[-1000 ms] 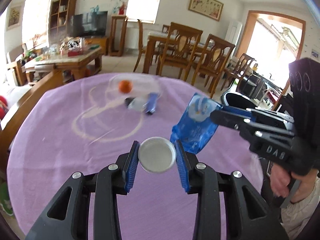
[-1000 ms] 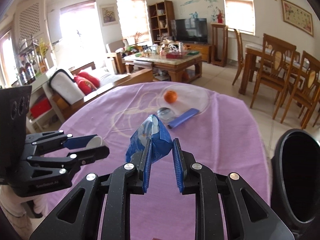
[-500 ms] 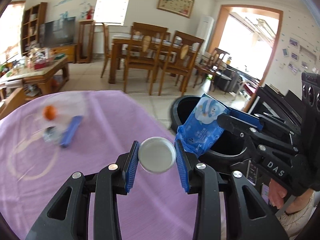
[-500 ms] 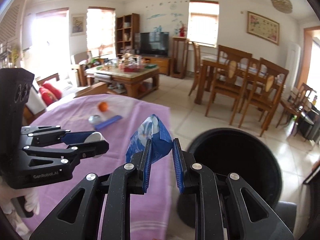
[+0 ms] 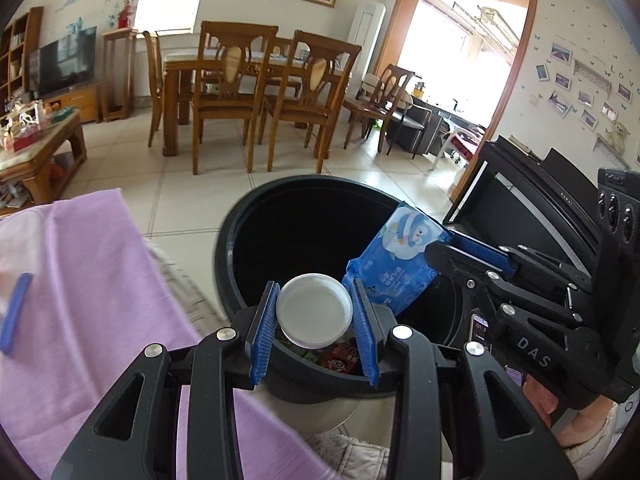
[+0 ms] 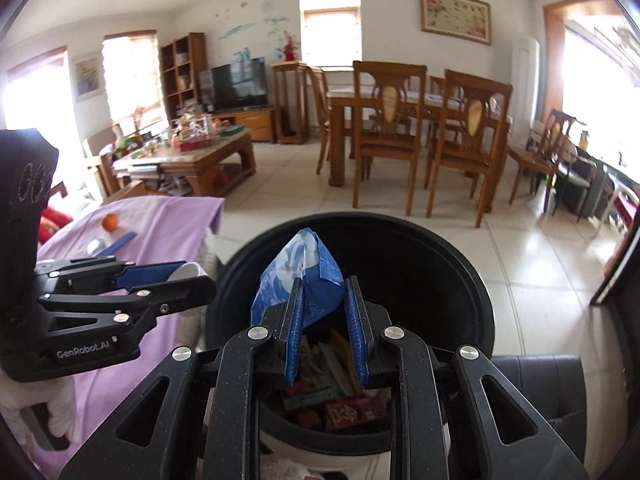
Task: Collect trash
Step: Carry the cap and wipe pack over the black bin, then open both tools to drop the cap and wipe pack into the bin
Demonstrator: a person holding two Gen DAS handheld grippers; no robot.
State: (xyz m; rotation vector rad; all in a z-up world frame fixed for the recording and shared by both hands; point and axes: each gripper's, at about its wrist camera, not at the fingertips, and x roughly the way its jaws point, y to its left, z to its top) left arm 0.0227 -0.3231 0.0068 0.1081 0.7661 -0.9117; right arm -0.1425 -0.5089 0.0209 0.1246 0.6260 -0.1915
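My left gripper (image 5: pixel 314 312) is shut on a white round lid (image 5: pixel 314 310) and holds it over the near rim of a black trash bin (image 5: pixel 256 216). My right gripper (image 6: pixel 325 312) is shut on a blue wet-wipe packet (image 6: pixel 298 280) held over the open bin (image 6: pixel 452 248). The packet also shows in the left wrist view (image 5: pixel 400 256), at the right of the lid. Wrappers (image 6: pixel 344 404) lie at the bin's bottom. The left gripper shows in the right wrist view (image 6: pixel 168 280), beside the bin's left rim.
The purple-clothed table (image 5: pixel 80 300) is at the left, with an orange (image 6: pixel 110 222), a blue strip (image 6: pixel 120 242) and a clear item on it. A black piano (image 5: pixel 532 208) stands right of the bin. Dining chairs (image 6: pixel 386 136) and a tiled floor lie beyond.
Both grippers swung right from above the table to above the trash bin, each still holding its item. The bin now fills the middle of both views.
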